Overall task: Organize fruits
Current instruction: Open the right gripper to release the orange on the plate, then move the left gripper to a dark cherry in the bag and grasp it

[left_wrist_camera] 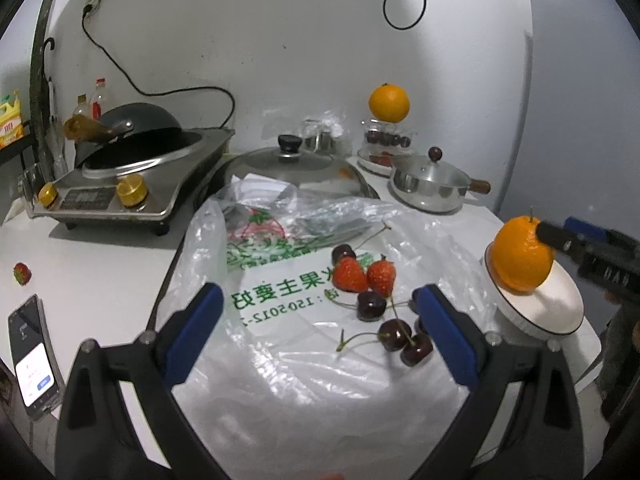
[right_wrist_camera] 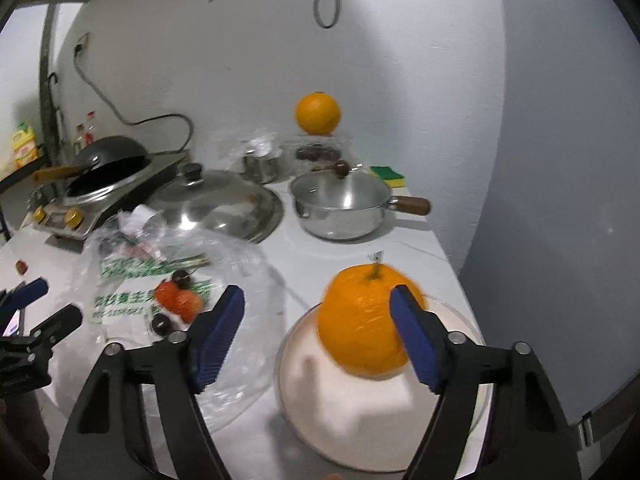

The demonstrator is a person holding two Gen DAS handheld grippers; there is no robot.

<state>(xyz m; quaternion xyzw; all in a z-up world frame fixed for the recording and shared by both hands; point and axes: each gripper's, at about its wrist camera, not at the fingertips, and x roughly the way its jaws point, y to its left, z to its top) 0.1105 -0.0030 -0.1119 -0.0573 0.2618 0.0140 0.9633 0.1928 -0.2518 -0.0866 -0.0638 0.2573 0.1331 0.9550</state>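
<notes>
Two strawberries (left_wrist_camera: 362,274) and several dark cherries (left_wrist_camera: 394,334) lie on a printed plastic bag (left_wrist_camera: 280,300). My left gripper (left_wrist_camera: 320,308) is open just above the bag, its blue pads wide either side of the fruit and touching nothing. A large orange (right_wrist_camera: 360,324) rests on a white plate (right_wrist_camera: 352,420) at the right. My right gripper (right_wrist_camera: 318,308) is open by it. The right pad overlaps the orange's right side, and the left pad stands well clear of it. A second orange (left_wrist_camera: 389,103) sits on a glass container at the back.
An induction cooker with a wok (left_wrist_camera: 132,160) is back left, with a large lid (left_wrist_camera: 292,164) and a steel saucepan (left_wrist_camera: 430,184) behind the bag. A stray strawberry (left_wrist_camera: 22,273) and a phone (left_wrist_camera: 34,356) lie at the left. The counter ends just right of the plate.
</notes>
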